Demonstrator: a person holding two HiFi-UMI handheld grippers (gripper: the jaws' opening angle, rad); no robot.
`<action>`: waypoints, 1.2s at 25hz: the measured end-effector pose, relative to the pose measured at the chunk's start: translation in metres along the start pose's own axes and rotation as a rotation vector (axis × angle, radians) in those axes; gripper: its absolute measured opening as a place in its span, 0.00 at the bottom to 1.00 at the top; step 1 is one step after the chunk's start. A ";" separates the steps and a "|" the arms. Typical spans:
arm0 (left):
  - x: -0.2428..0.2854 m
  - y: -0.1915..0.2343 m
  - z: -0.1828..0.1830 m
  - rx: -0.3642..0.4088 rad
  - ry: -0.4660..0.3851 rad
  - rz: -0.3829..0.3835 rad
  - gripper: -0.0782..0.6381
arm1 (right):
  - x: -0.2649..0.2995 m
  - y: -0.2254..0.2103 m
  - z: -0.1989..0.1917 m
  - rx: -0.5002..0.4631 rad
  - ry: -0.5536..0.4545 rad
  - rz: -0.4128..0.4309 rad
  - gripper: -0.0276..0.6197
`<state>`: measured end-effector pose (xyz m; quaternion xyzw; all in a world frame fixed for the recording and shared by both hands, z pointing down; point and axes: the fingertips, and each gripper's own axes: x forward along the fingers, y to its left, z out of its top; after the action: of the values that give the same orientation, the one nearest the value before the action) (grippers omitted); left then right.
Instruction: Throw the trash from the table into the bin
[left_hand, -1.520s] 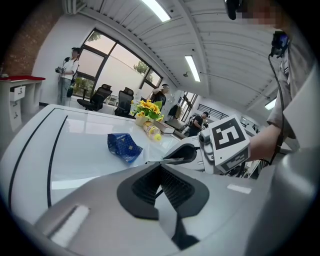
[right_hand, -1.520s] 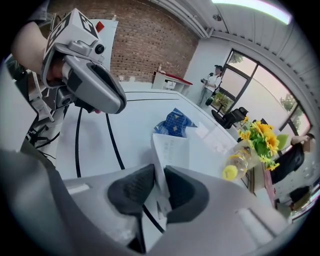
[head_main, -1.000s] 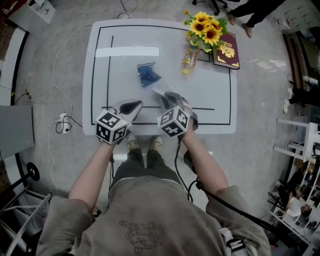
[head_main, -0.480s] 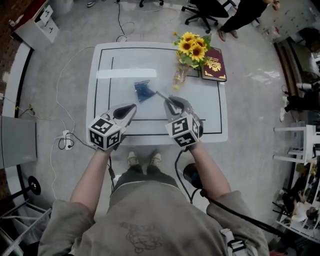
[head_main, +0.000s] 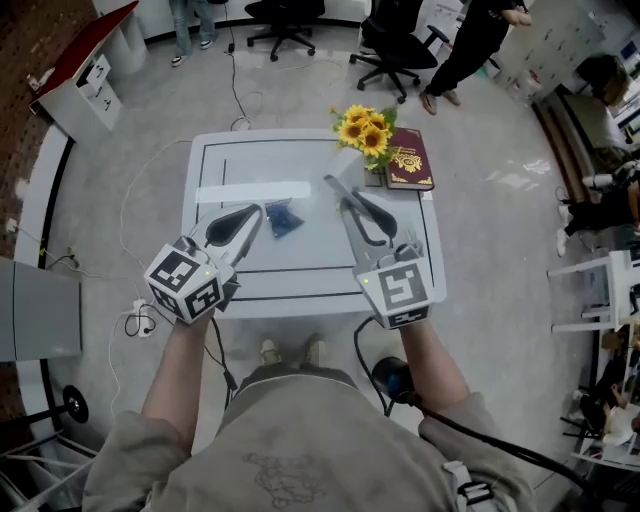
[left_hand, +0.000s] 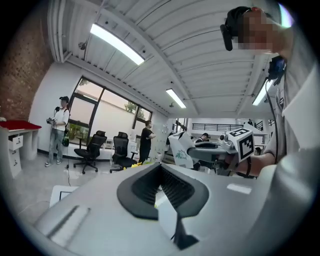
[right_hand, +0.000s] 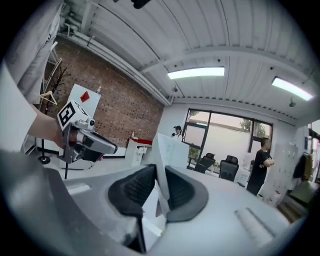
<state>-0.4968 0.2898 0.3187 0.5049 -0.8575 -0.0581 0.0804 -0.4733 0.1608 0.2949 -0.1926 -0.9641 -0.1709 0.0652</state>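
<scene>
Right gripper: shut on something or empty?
Right gripper is shut on a wrapper; its pads pinch the thin white sheet.

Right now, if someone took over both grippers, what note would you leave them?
Right gripper: jaws shut on a plastic wrapper, held above the table.
Left gripper: jaws shut, nothing between them, raised beside it.
Blue wrapper lies on the table.
Done: one wrapper picked up, nothing binned yet.
Left: bin the held wrapper, then the blue one. No bin in view.
</scene>
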 end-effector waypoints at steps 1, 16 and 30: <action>-0.002 -0.003 0.011 0.013 -0.017 -0.003 0.11 | -0.006 -0.003 0.011 0.004 -0.031 -0.010 0.14; -0.029 -0.054 0.064 0.185 -0.108 -0.084 0.11 | -0.060 0.005 0.063 0.062 -0.262 -0.080 0.14; -0.046 -0.046 0.053 0.132 -0.102 -0.053 0.11 | -0.053 0.025 0.047 0.078 -0.214 -0.053 0.14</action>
<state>-0.4456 0.3086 0.2547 0.5279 -0.8488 -0.0293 0.0015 -0.4178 0.1805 0.2483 -0.1815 -0.9762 -0.1136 -0.0353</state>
